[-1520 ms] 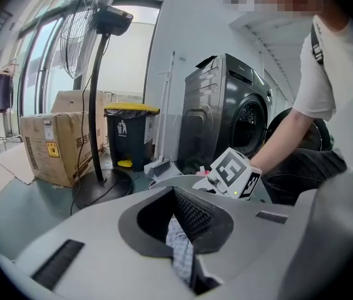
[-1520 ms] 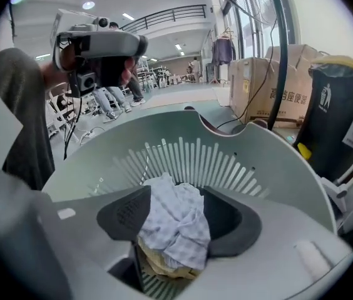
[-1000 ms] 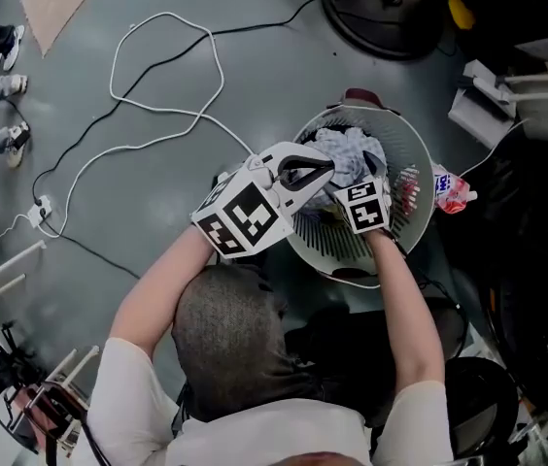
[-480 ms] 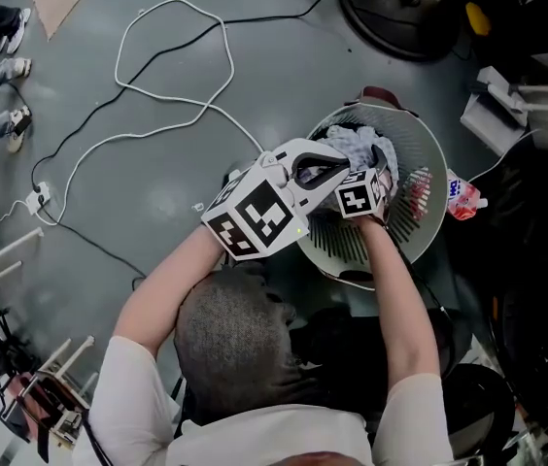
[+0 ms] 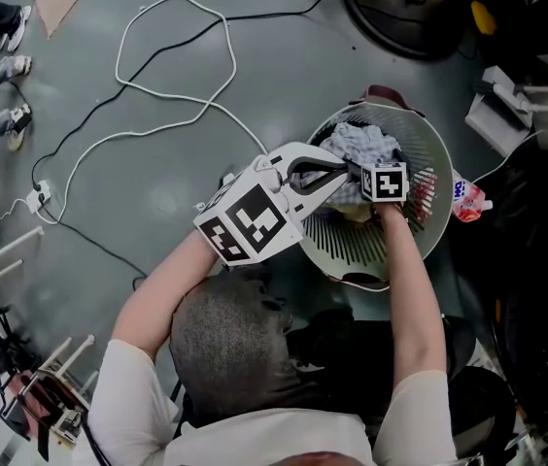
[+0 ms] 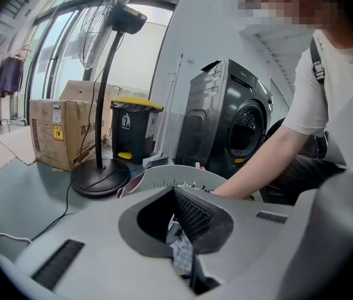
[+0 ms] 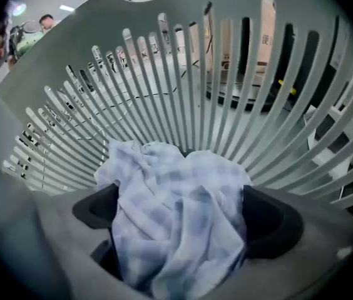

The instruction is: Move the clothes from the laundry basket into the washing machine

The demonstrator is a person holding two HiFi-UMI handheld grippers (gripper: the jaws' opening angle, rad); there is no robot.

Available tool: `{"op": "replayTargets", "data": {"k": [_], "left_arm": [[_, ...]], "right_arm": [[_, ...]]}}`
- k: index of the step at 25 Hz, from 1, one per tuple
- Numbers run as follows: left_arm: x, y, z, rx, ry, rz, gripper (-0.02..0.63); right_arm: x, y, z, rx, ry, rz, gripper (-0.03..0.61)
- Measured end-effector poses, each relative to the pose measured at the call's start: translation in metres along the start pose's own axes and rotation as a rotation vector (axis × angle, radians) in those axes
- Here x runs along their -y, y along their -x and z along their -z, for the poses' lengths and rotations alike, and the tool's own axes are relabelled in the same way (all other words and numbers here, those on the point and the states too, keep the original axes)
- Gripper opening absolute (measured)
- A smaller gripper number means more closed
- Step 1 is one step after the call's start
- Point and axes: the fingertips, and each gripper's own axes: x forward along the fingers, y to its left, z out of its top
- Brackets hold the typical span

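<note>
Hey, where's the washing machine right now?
The washing machine stands right of centre in the left gripper view, beyond the rim of the laundry basket and to the right of the yellow-lidded bin.

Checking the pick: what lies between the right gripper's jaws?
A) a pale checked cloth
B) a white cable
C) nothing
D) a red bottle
A: a pale checked cloth is bunched between the jaws of the right gripper, which have just been opening wide, inside the slatted laundry basket.

Smooth grey floor [image 5: 284, 76] stretching out, white looping cable [image 5: 119, 66] trailing at eleven o'clock, black round fan base [image 5: 400, 13] standing at one o'clock
</note>
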Motion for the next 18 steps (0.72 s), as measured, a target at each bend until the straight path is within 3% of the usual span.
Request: {"op": "replayTargets", "data": {"k": [4,9,13,18], "left_arm": [[0.004,-0.001,0.014,-0.034,-0.004,0.022,0.006],[-0.002,0.0,0.014,-0.027,0.015,0.012,0.006],[-0.002,0.0,0.015,-0.035,0.027,0.011,0.006],[-0.003,0.001,0.013,-0.028,0.034,0.018,0.006]], "right_arm": [[0.003,-0.004,0.007,-0.023,-0.071,-0.05,0.609],[-0.012,-0.009,0.006,-0.012,0.007,-0.075,0.589],[-0.028,-0.002,0.002,0.004,0.095,-0.077,0.458],[-0.042,0.02,-0.009,0.056,0.222,-0.027,0.228]]}}
